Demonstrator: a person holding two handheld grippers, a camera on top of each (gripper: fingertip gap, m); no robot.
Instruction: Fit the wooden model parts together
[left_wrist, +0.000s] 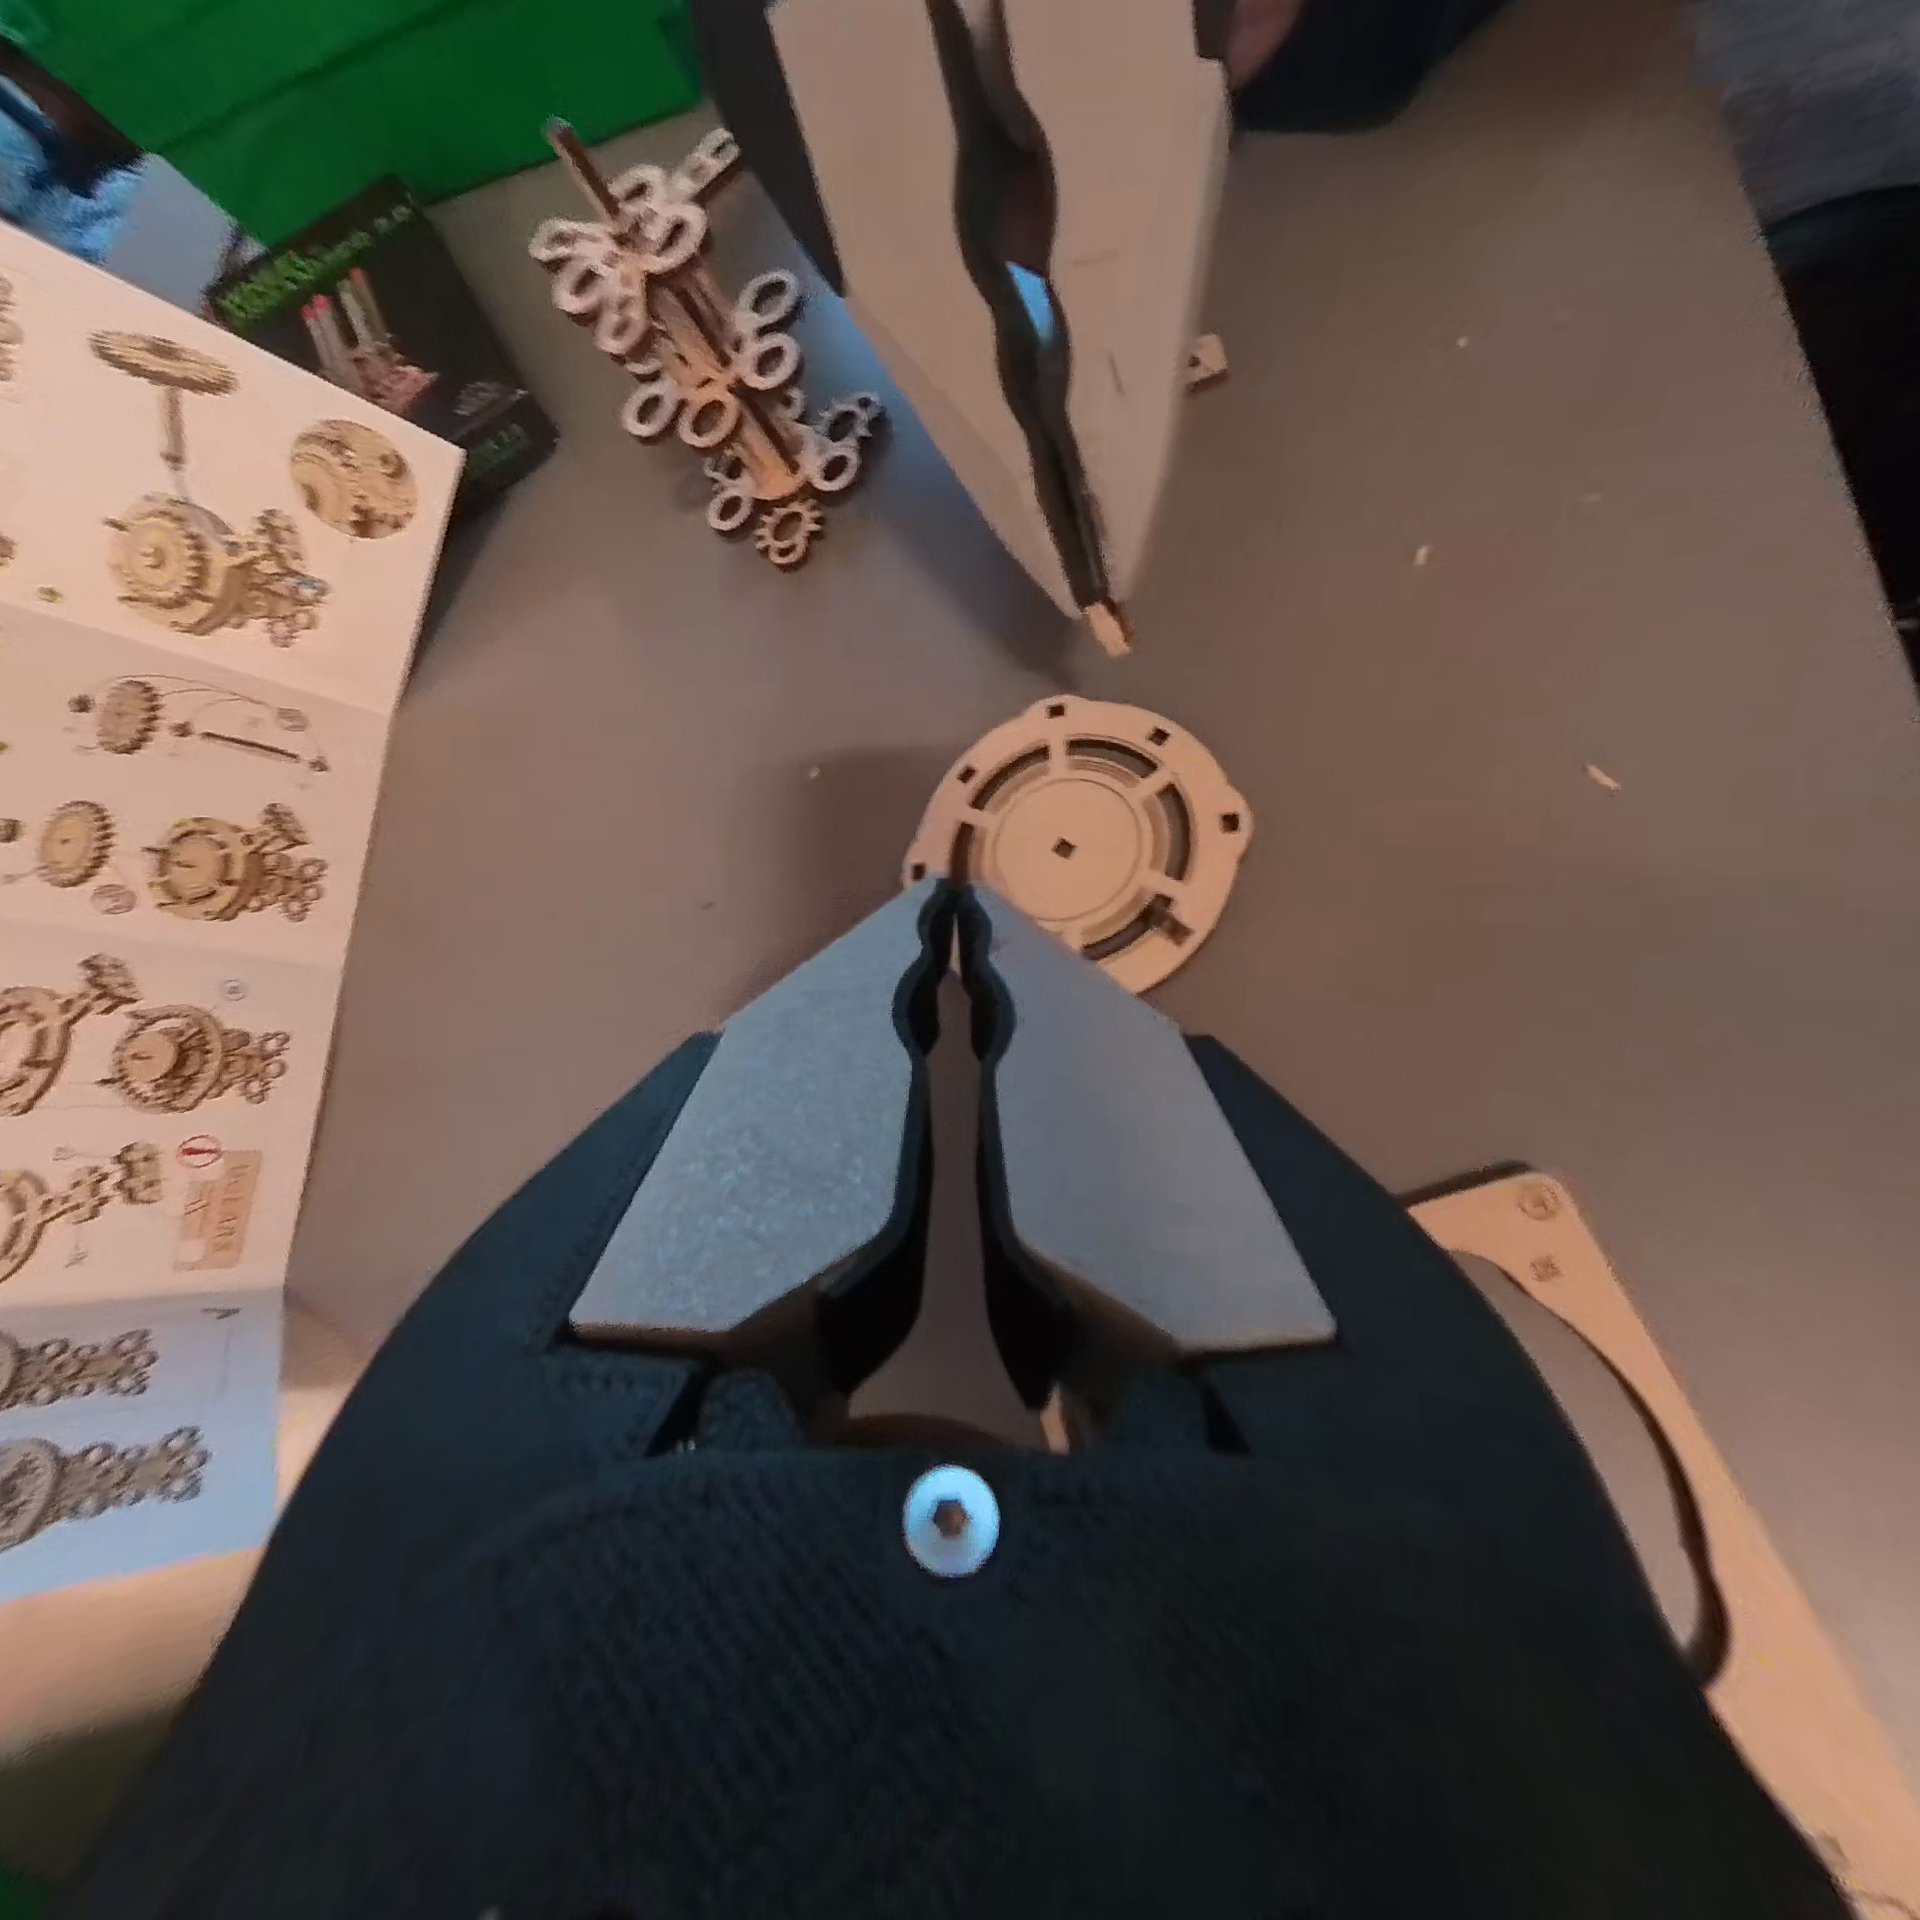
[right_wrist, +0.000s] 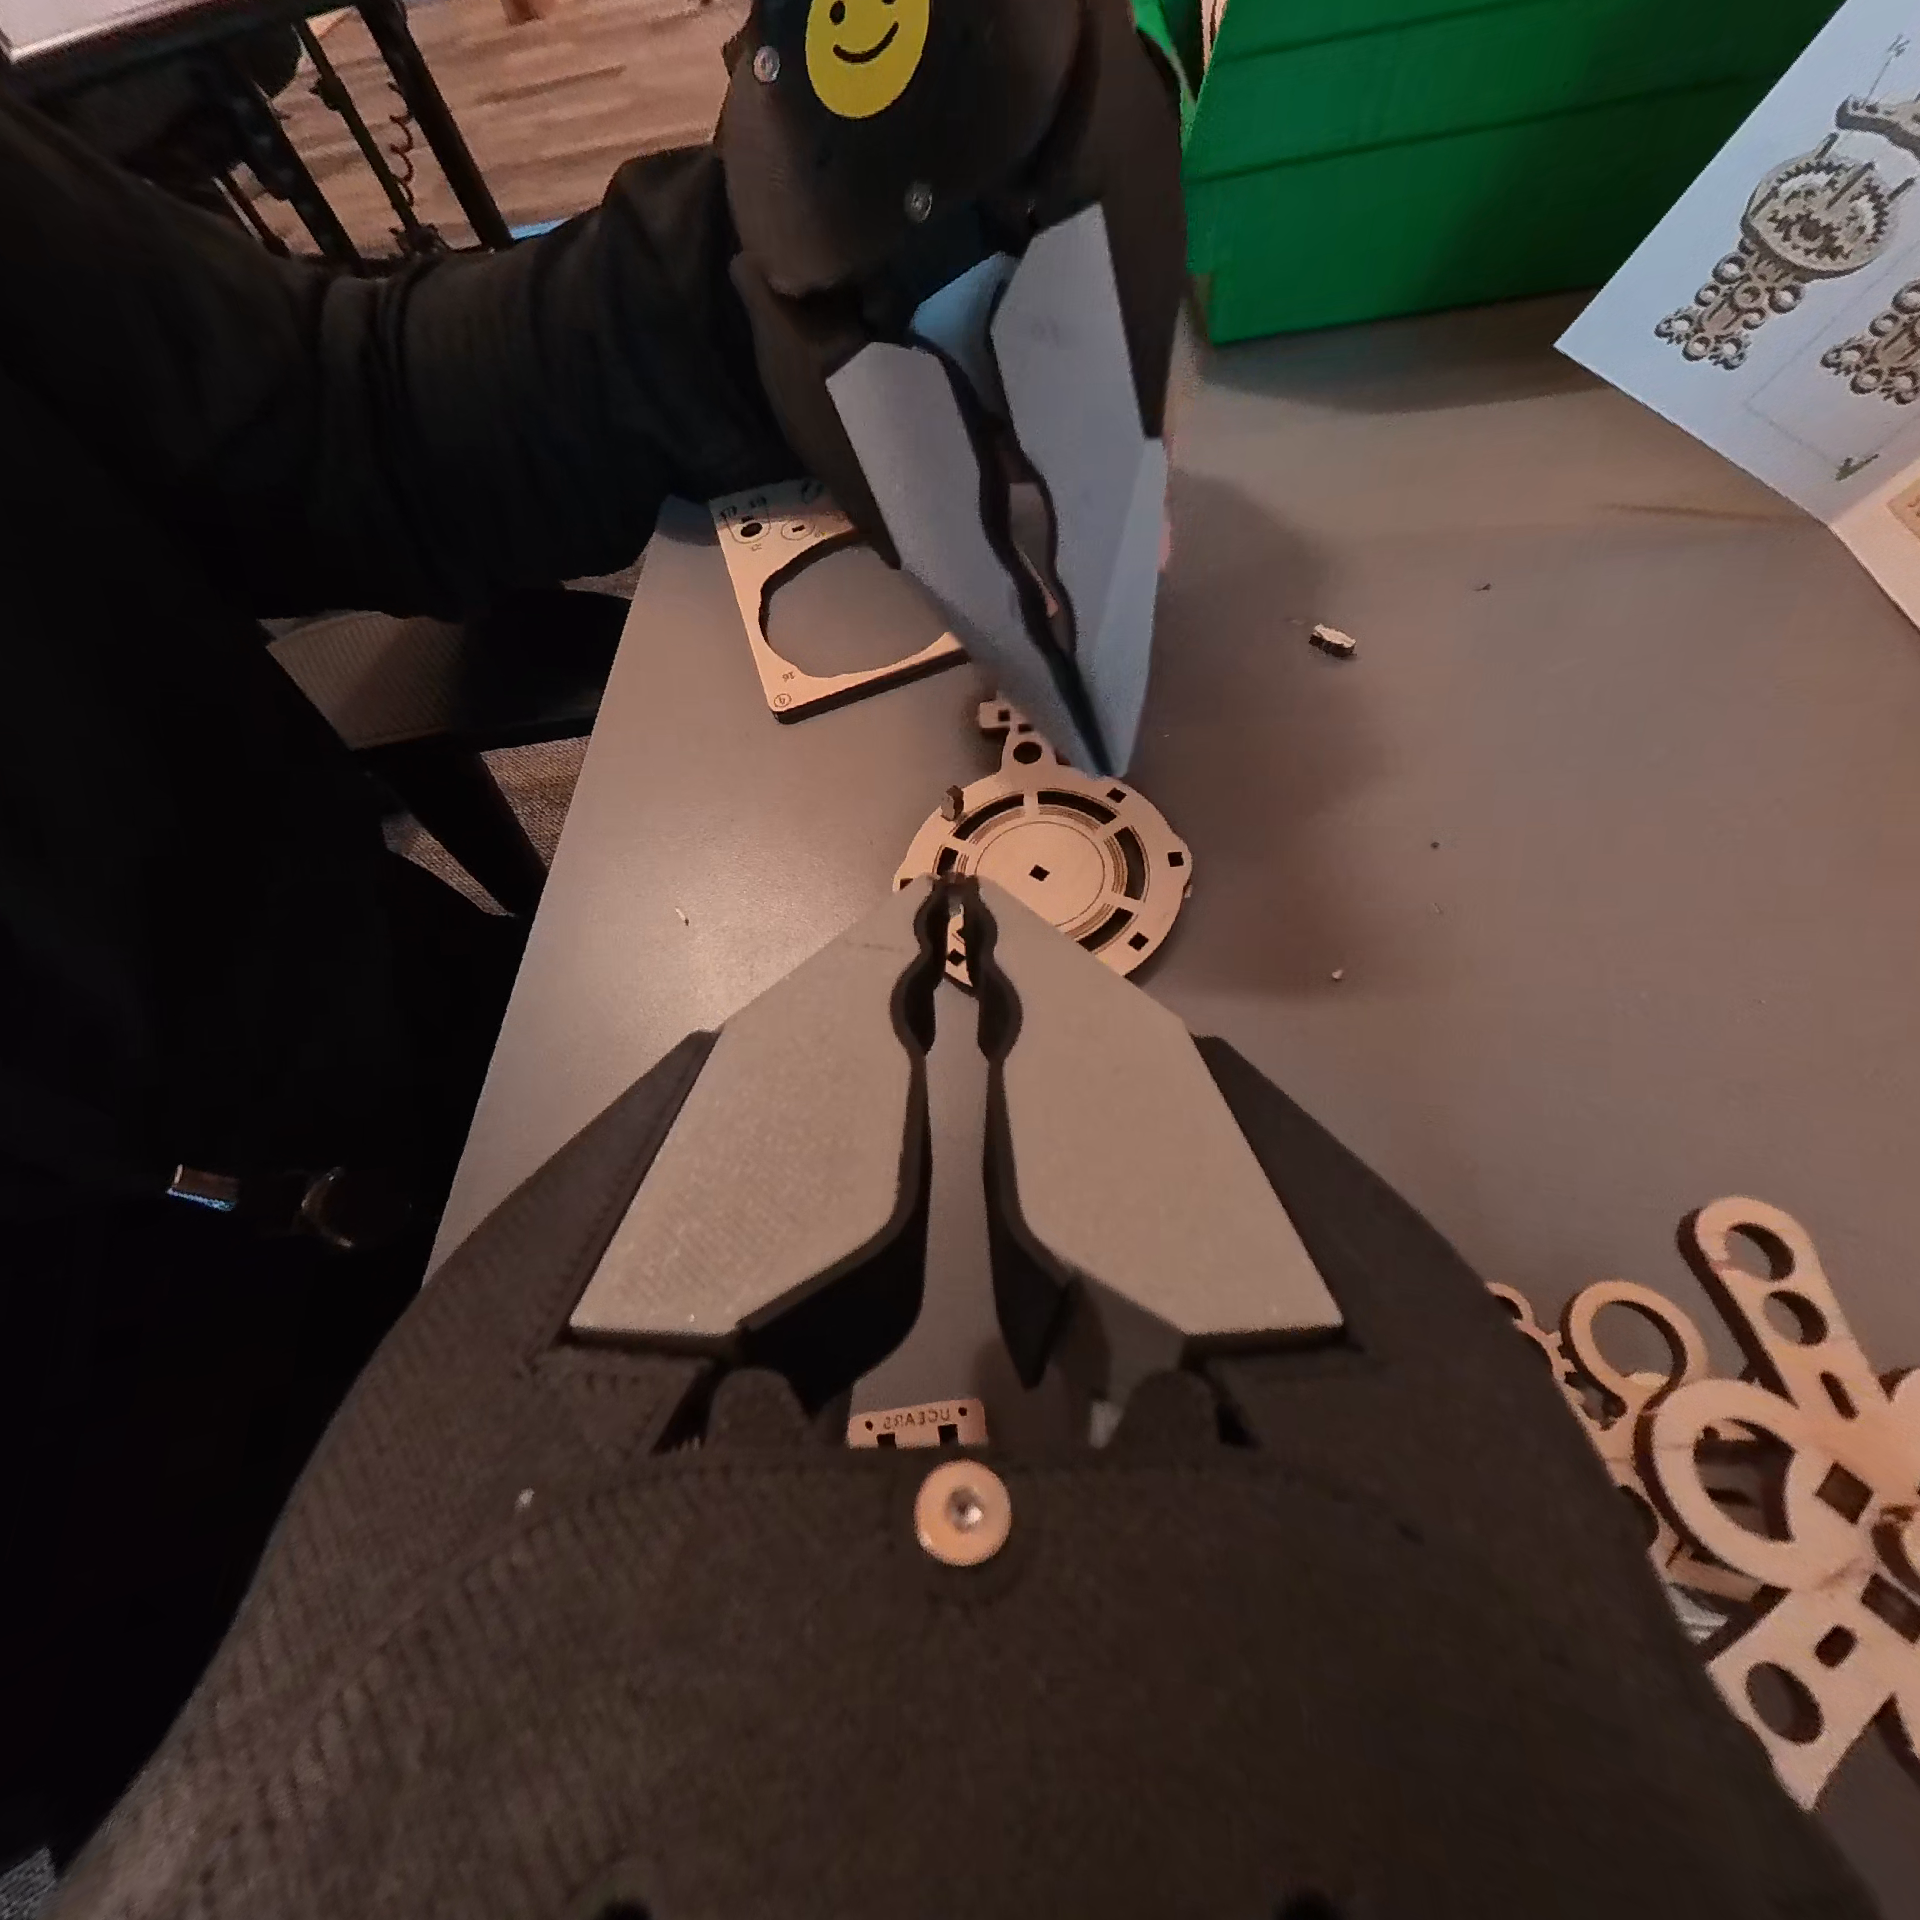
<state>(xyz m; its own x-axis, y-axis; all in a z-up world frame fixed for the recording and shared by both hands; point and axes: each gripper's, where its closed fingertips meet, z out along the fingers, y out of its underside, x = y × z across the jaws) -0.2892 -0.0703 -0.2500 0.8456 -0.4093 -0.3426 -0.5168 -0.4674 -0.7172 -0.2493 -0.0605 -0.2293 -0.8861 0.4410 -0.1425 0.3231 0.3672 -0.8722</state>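
At mid-frame in both views lies the disc (left_wrist: 1081, 844), flat on the grey table (left_wrist: 1507, 935). The right gripper (left_wrist: 1103, 623) pinches a small peg (left_wrist: 1110, 630) just above the disc's far rim. The left gripper (left_wrist: 953, 896) is closed, seemingly on nothing, its tips at the near rim. Thin plywood looks light, stiff and brittle at its slots; hold it by the rim. Open tabletop lies right; the manual (left_wrist: 187, 790) and ringed model (left_wrist: 707, 343) crowd the left.

Grey table (left_wrist: 1455, 623) bears an open instruction sheet (left_wrist: 208, 727) at one edge, a dark product box (left_wrist: 416, 312) just beyond it. Green box (right_wrist: 1455, 156) behind. Wood crumbs (left_wrist: 1603, 776) scattered.
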